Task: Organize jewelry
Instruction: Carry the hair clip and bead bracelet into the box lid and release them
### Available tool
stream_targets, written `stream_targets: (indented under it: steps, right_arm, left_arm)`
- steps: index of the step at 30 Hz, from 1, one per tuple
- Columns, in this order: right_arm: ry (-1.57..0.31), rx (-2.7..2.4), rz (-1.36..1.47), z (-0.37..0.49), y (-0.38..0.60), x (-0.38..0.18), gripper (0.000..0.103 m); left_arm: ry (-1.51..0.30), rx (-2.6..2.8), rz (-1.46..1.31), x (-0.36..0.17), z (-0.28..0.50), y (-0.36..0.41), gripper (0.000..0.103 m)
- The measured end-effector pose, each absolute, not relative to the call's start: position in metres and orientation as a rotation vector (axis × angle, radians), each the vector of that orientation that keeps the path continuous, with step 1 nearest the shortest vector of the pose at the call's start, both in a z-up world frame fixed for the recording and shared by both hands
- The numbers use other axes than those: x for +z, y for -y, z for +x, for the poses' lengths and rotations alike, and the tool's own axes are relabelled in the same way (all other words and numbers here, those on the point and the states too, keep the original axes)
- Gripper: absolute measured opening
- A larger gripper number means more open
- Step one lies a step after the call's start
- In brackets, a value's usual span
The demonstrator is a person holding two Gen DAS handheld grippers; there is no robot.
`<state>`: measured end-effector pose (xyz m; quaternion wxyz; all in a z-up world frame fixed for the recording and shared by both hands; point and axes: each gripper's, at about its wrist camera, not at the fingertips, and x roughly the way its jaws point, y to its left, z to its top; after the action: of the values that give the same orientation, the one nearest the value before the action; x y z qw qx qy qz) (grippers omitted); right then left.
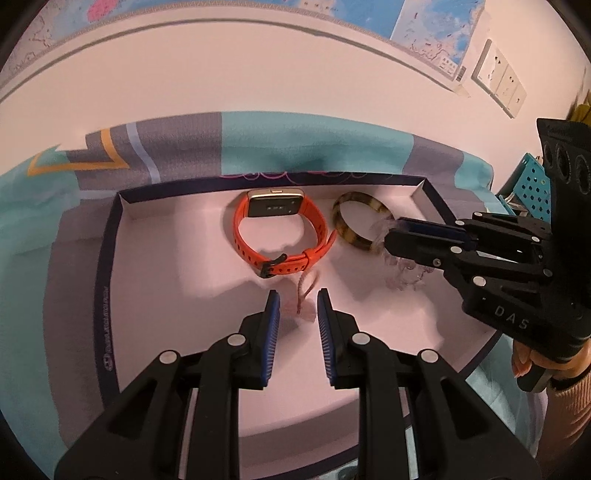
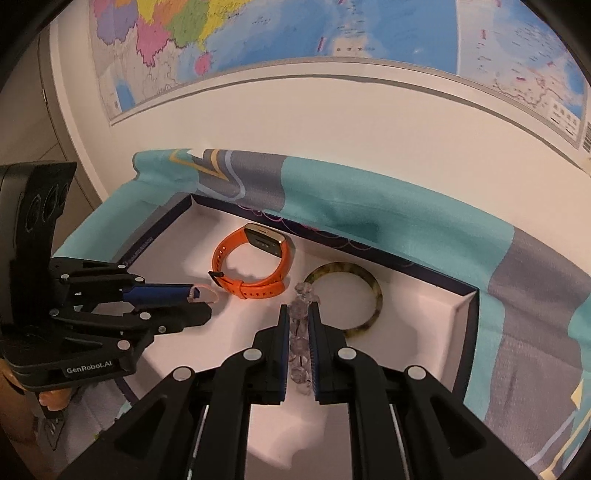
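Note:
A shallow white tray with a dark blue rim (image 1: 107, 258) (image 2: 467, 332) lies on a teal and grey cloth. In it are an orange-strapped watch (image 1: 273, 206) (image 2: 258, 286) and, to its right, a tortoiseshell bangle (image 1: 337, 218) (image 2: 376, 295). My left gripper (image 1: 298, 295) (image 2: 203, 302) hangs low over the tray's near left part, shut on a thin pink hoop (image 1: 306, 288) (image 2: 207, 291). My right gripper (image 2: 299, 308) (image 1: 393, 232) is shut on a clear bead bracelet (image 2: 301, 332) (image 1: 402, 273). Its beads dangle beside the bangle.
The cloth (image 1: 295, 140) (image 2: 406, 229) runs up to a wall with maps (image 2: 332, 33) and sockets (image 1: 498, 81). A teal perforated basket (image 1: 528, 184) stands to the right of the tray. A person's hand (image 1: 524, 362) holds the right gripper.

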<state>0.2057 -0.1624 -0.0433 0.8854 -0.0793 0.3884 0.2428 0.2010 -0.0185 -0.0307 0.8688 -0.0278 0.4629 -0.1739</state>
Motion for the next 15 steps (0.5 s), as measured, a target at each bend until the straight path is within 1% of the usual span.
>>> stream_targets:
  steps: [2,6,8,9,10,12,14,15]
  right_arm:
    - [-0.81,0.502,-0.171,0.207,0.161,-0.045,0.016]
    - [-0.801,0.502,-0.158,0.204,0.165,-0.044,0.016]
    - [-0.798,0.513,-0.108,0.201,0.173,-0.042,0.018]
    - [-0.795,0.513,-0.098,0.199,0.176,-0.041,0.021]
    - [-0.788,0.508,-0.089,0.195,0.18,-0.039,0.023]
    - [-0.784,0.516,-0.067,0.19,0.186,-0.036,0.032]
    - [-0.782,0.536,-0.032,0.181,0.194,-0.033,0.036]
    - [-0.779,0.544,-0.02,0.176,0.197,-0.031,0.037]
  left_arm:
    - [-0.977,-0.361,-0.06,-0.033,0.202,0.019,0.021]
    - [-0.973,-0.362,-0.062,-0.032,0.2,0.018,0.021]
    - [-0.966,-0.361,-0.059,-0.03,0.198,0.017,0.023]
    - [-0.959,-0.36,-0.057,-0.029,0.197,0.017,0.025]
    - [-0.953,-0.363,-0.057,-0.028,0.196,0.017,0.029]
    - [-0.936,-0.357,-0.056,-0.024,0.191,0.014,0.034]
    - [-0.918,-0.349,-0.048,-0.02,0.186,0.012,0.039]
    - [-0.911,-0.344,-0.048,-0.017,0.183,0.011,0.041]
